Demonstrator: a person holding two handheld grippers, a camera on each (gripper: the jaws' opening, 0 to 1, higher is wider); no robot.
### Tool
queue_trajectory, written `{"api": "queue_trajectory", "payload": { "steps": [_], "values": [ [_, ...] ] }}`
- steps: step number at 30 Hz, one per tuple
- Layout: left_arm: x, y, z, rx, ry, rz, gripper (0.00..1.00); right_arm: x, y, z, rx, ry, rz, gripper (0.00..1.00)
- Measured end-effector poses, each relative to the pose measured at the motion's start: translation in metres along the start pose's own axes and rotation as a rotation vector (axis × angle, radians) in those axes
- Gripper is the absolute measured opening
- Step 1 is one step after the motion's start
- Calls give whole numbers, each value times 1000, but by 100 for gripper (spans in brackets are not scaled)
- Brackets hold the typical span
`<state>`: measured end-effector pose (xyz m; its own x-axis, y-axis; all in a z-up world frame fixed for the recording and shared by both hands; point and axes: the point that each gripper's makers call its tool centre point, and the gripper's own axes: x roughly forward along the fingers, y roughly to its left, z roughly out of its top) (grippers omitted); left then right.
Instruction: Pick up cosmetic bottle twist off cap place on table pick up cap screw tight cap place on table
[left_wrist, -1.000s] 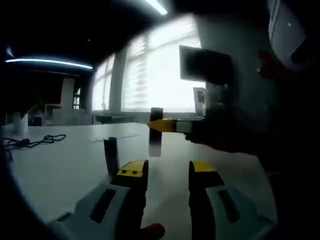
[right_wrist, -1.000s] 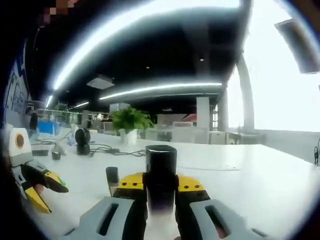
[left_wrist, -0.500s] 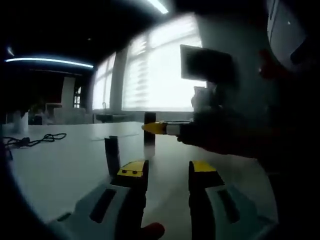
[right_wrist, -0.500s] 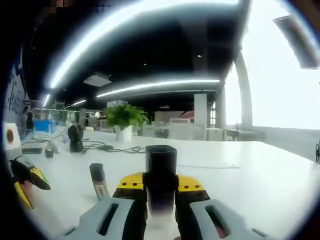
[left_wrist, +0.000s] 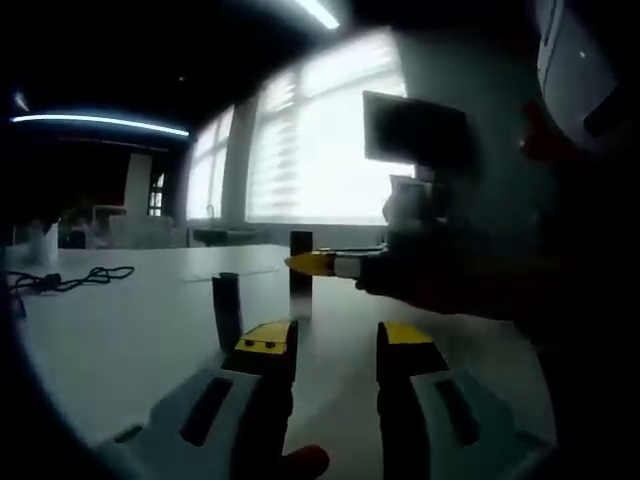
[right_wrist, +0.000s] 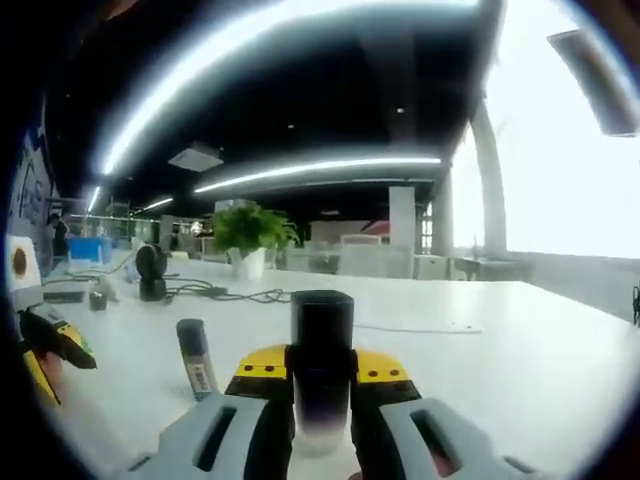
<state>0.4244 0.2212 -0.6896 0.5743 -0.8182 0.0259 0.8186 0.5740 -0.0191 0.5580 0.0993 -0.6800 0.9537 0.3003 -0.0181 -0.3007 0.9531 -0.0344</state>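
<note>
My right gripper (right_wrist: 322, 368) is shut on a dark cosmetic bottle (right_wrist: 322, 340) with a black cap, held upright between the yellow jaw tips. In the left gripper view the bottle (left_wrist: 300, 285) stands upright, low over or on the white table (left_wrist: 120, 340); whether it touches I cannot tell. The right gripper (left_wrist: 312, 263) reaches in there from the right, held by a dark-sleeved arm. My left gripper (left_wrist: 335, 345) is open with nothing between its jaws, and it appears at the left edge of the right gripper view (right_wrist: 45, 345).
A slim dark tube (left_wrist: 227, 310) with a label (right_wrist: 195, 355) stands upright on the table between the two grippers. Cables (right_wrist: 215, 294), a potted plant (right_wrist: 245, 240) and a small dark device (right_wrist: 152, 272) sit farther back. Bright windows (left_wrist: 320, 150) stand behind the table.
The right gripper has carried the bottle down and away from the left gripper, toward the table. The left gripper has stayed still and open.
</note>
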Motion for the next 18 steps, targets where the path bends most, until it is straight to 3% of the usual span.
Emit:
{"api": "queue_trajectory", "payload": {
  "steps": [8,13,18],
  "values": [
    [0,-2,-1,7,5,1,22,0,0,0,24,4,17,16],
    [0,-2,-2,9,6,0,21,-2,4,13,-2,-44,29,24],
    [0,-1,0,-2,-7,5,21,-3,4,16,-2,-44,33,25]
  ]
}}
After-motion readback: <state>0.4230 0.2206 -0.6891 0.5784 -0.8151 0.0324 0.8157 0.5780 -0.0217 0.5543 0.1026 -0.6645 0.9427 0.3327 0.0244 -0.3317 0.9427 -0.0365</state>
